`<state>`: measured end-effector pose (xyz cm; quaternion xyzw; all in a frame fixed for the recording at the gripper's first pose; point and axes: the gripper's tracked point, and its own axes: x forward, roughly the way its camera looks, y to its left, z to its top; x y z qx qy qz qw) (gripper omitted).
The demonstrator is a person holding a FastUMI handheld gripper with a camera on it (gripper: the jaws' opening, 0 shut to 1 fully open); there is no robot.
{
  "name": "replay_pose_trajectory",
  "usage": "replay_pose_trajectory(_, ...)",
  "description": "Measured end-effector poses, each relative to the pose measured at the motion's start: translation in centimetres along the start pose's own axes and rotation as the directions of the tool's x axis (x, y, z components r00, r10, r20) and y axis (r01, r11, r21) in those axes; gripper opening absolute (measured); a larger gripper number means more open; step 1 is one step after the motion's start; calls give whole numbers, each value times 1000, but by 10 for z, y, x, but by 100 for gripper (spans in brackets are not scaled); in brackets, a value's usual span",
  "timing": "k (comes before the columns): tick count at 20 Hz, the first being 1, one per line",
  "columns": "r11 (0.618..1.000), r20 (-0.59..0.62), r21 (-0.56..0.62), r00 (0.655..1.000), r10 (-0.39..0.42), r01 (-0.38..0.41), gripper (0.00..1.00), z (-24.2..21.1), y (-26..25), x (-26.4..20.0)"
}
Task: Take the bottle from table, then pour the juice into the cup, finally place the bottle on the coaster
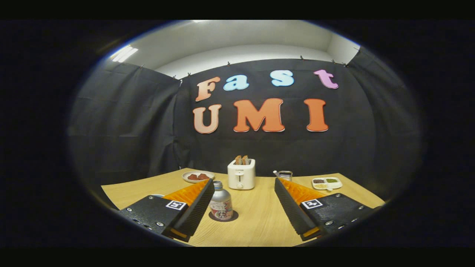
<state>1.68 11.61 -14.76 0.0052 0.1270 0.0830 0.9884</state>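
Two fingers of the gripper (243, 181) stand spread wide apart, pinching nothing. Between them, just beside the left finger and not visibly touching it, the bottle (220, 203) stands upright on the dark coaster (231, 217), cap on. Beyond the fingertips on the table (256, 218) sit a toaster (241, 174) with two slices, a plate (197, 176) to its left, a glass cup (285, 175) by the right fingertip, and a divided tray (326, 183) further right.

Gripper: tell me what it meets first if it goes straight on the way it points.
The open gripper points along bare table toward the toaster, probably the first thing met; the bottle stands beside the left finger, off that line. Depth is uncertain.
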Motion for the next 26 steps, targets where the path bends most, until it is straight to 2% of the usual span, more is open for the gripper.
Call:
replay_pose_trajectory(2,999,24,18,999,-48,48,97,10,-12,-20)
replay_pose_trajectory(4,998,53,35,997,-57,56,97,18,-13,-36)
replay_pose_trajectory(11,988,140,-17,979,-148,152,97,48,-40,-72)
replay_pose_trajectory(19,974,187,0,957,-223,227,97,54,-58,-82)
replay_pose_trajectory(26,973,184,4,956,-228,231,97,53,-58,-84)
